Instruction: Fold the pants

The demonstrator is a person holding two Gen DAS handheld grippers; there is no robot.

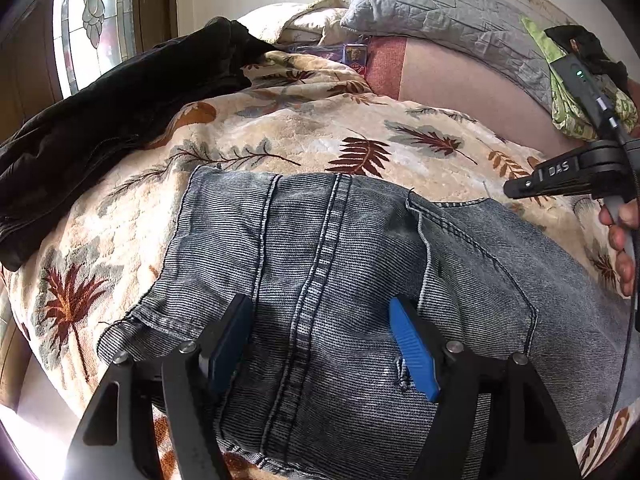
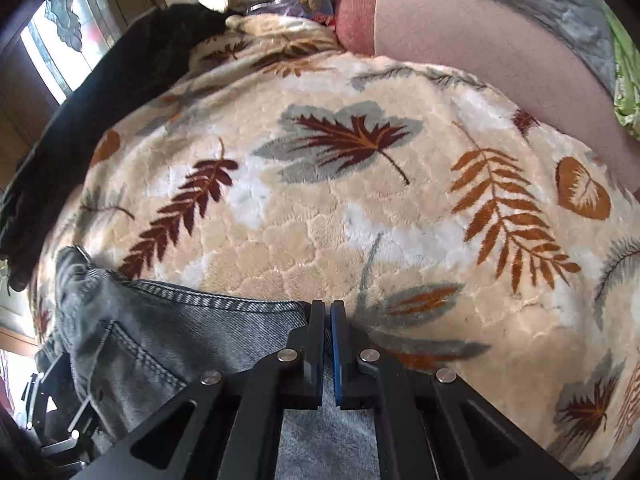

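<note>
Grey-blue jeans [image 1: 340, 260] lie folded on a leaf-patterned blanket [image 1: 304, 136]. My left gripper [image 1: 320, 316] is open just above the jeans, its fingers either side of the centre seam. My right gripper [image 2: 327, 312] is shut on the jeans [image 2: 168, 332] at their waistband edge. The right gripper also shows in the left wrist view [image 1: 516, 190] at the jeans' far right corner, held by a hand.
A black garment [image 1: 120, 100] lies on the blanket at the left. Pillows [image 1: 440, 4] and a green cloth [image 1: 576, 108] sit at the back right. A window [image 1: 92, 12] is at the far left. The blanket [image 2: 360, 200] stretches ahead of the right gripper.
</note>
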